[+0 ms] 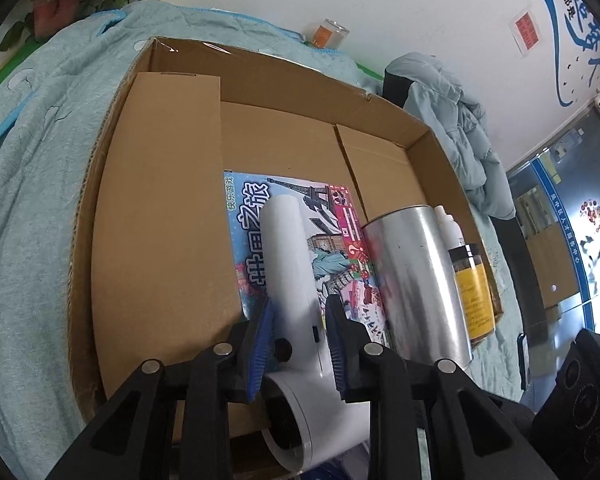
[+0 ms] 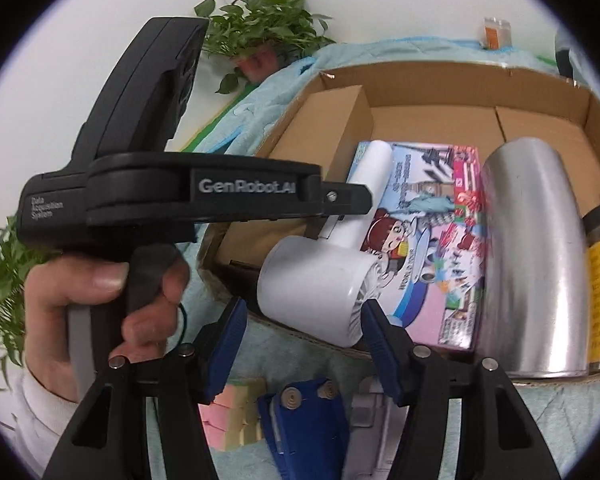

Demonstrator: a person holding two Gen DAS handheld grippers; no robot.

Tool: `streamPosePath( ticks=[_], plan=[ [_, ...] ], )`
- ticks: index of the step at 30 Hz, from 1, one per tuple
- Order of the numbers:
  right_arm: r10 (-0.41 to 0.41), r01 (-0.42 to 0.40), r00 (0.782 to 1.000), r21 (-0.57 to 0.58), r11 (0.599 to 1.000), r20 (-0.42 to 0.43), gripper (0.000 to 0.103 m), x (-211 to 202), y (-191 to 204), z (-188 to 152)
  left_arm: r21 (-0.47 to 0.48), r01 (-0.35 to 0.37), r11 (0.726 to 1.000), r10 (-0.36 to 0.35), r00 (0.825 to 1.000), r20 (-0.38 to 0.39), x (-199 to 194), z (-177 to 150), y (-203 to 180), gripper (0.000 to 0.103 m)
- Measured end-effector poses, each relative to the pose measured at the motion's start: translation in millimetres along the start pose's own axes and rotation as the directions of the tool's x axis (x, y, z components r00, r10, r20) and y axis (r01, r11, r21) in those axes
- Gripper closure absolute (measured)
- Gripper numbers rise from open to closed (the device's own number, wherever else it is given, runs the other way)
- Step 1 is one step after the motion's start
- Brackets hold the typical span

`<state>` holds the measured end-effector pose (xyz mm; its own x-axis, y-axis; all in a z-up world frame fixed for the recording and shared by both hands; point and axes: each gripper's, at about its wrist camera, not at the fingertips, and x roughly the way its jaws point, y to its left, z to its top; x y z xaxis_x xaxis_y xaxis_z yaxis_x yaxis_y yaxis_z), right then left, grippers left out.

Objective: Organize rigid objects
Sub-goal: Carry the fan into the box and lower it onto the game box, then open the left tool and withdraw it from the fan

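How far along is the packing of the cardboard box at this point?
Done: game box, metal can and jar lie in the cardboard box. In hand: left gripper clamps the white hair dryer above the game box; right gripper is open. Left: blue item and pink blocks outside.

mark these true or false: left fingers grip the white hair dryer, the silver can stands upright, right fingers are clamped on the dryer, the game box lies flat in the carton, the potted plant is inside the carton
1. The left gripper holds the white hair dryer by its handle. True.
2. The silver can stands upright. False: it lies on its side.
3. The right gripper is clamped on the dryer. False: it is open, with the fingers clear of the dryer.
4. The game box lies flat in the carton. True.
5. The potted plant is inside the carton. False: it stands outside, behind it.
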<state>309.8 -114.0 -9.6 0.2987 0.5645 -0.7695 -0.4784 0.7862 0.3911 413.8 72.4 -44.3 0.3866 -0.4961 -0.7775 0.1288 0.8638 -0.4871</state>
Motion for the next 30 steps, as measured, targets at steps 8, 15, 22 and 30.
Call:
streamPosePath(
  ticks=[8, 15, 22, 30],
  plan=[
    [-0.018, 0.018, 1.000, -0.009, 1.000, -0.021, 0.057, 6, -4, -8, 0.027, -0.039, 0.999, 0.039, 0.999, 0.015, -16, -26, -12, 0.079],
    [-0.149, 0.150, 0.986, -0.007, 0.989, 0.070, 0.023, -34, -6, -29, -0.014, -0.071, 0.997, 0.071, 0.997, 0.033, -25, -32, -13, 0.079],
    [-0.272, 0.283, 0.941, -0.023, 0.959, 0.202, 0.016, -73, -15, -74, 0.017, -0.214, 0.977, 0.208, 0.963, 0.169, -56, -54, -25, 0.046],
    [-0.328, 0.331, 0.932, 0.006, 0.943, 0.155, 0.070, -75, -38, -98, 0.053, -0.471, 0.880, 0.391, 0.785, 0.480, -117, -134, -85, 0.002]
  ],
)
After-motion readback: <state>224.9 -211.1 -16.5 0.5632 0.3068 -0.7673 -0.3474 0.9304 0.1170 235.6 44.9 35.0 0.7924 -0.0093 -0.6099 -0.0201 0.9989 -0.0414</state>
